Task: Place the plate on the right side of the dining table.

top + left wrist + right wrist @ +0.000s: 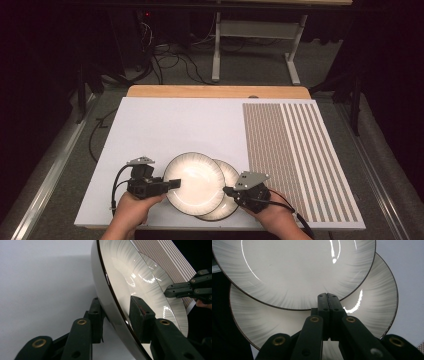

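Two plates were seen overlapping near the front edge of the worktop (165,120), which was covered by a white sheet with a striped mat (295,155) on its right part. The upper plate (195,182) lay to the left, partly over the lower plate (231,175).

The left tongs (175,183) were set over the left rim of the upper plate. In the left gripper view, one jaw was seen under the upper plate (117,272) and the other on its inner face, with the rim between them; the jaws were narrowed around the rim, apparently gripping it, though contact of the lower jaw could not be fully made out. That plate appeared tilted there, its left edge raised off the sheet.

The right tongs (227,190) were held at the right side of the lower plate. In the right gripper view their jaws were seen pressed together, with nothing between them, their tips resting over the lower plate (372,305) just at the edge of the upper plate (294,270).
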### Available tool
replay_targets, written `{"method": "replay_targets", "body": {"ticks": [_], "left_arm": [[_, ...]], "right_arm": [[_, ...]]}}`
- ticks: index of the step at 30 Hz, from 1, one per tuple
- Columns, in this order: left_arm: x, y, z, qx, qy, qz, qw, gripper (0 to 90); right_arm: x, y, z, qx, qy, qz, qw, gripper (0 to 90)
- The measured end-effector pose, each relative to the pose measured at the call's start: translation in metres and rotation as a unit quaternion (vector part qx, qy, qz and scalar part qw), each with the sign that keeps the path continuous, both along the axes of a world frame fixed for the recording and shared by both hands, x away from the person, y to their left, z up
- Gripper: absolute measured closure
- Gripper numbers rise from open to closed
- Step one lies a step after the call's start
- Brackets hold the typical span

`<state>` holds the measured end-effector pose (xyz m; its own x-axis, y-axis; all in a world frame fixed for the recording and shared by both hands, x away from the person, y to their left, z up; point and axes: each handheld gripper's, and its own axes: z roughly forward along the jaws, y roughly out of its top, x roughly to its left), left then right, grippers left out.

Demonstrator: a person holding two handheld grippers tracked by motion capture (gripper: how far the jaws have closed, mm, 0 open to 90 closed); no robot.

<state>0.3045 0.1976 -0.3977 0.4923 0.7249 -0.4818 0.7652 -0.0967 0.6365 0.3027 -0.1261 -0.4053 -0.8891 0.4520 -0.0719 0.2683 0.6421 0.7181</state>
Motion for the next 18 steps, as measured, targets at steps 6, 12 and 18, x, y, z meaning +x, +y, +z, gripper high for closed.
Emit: {"method": "replay_targets", "body": {"ticks": [6,12,18], "left_arm": [[-0.0003,0.0005,0.0013,-0.004,-0.001,0.0,1.0,68.1],[0.0001,0.0011,0.0013,-0.006,-0.002,0.006,1.0,69.2],[0.0,0.0019,0.0026,-0.003,-0.006,0.014,0.9999,70.8]], "right_arm": [[-0.0002,-0.0005,0.0001,0.001,0.001,0.0,1.0,90.0],[-0.0003,-0.0008,0.0003,-0.001,0.001,-0.001,1.0,90.0],[-0.0003,-0.0012,0.0,0.003,0.001,-0.004,1.0,90.0]]}}
